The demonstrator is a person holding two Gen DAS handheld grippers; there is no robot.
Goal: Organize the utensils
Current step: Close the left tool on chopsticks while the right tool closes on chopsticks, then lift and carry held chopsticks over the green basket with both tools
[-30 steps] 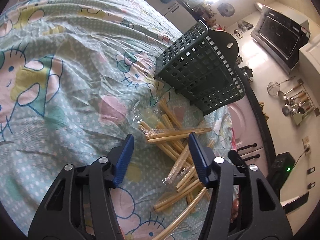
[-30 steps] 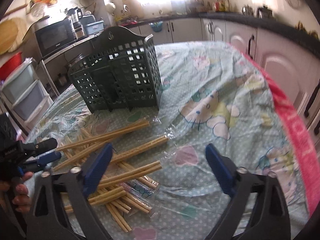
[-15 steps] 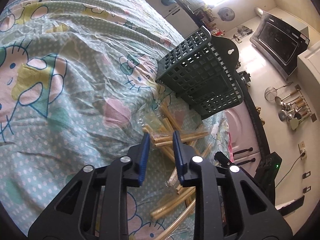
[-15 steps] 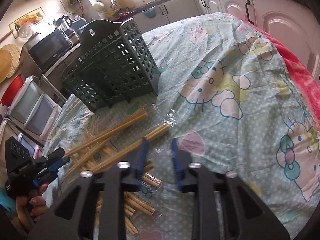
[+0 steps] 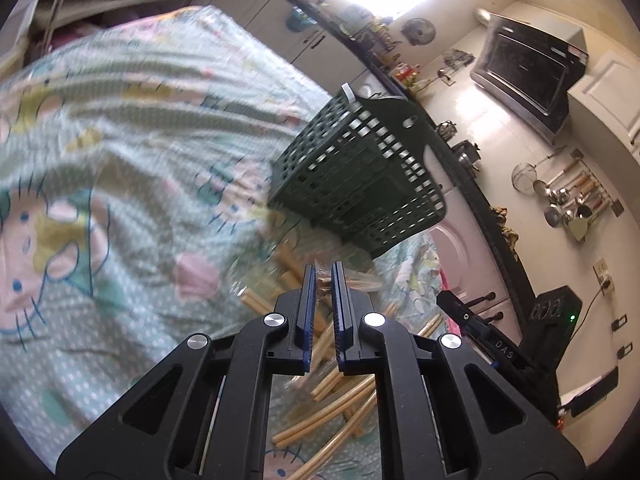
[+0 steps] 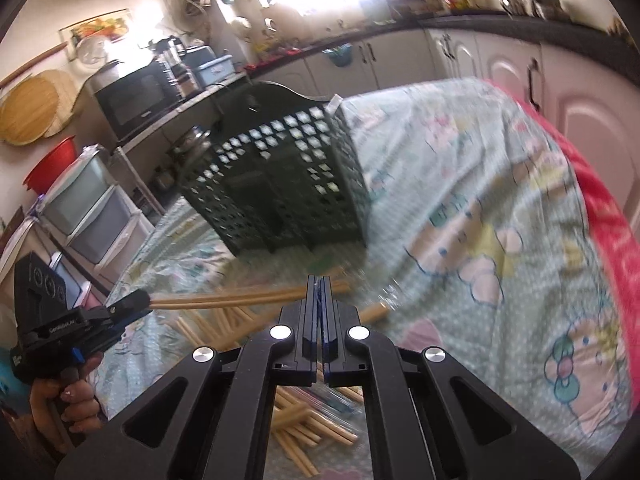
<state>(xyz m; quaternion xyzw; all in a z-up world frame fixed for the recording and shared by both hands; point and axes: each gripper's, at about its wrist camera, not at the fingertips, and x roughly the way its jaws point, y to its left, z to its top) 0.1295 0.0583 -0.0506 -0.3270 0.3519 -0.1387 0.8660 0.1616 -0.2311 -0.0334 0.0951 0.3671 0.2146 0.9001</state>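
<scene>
A dark green slotted utensil basket [image 5: 360, 184] stands on the table; it also shows in the right wrist view [image 6: 280, 192]. Wrapped bamboo chopstick pairs [image 5: 332, 396] lie scattered in front of it. My left gripper [image 5: 323, 276] is shut on one wrapped chopstick pair [image 6: 224, 300], held lifted above the pile. My right gripper [image 6: 320, 284] is shut on the clear wrapper at the other end of that same pair. The left gripper also appears in the right wrist view [image 6: 132, 304].
The table wears a pale green cartoon-print cloth [image 5: 120, 160] with a red edge [image 6: 608, 220]. Kitchen cabinets [image 6: 500, 64], a microwave [image 6: 136, 100] and plastic drawers [image 6: 92, 208] surround it. Hanging ladles [image 5: 568, 200] are on the wall.
Both grippers went from wide open to shut. The left one closed on a chopstick pair, the right on its wrapper, and the pair is lifted off the pile.
</scene>
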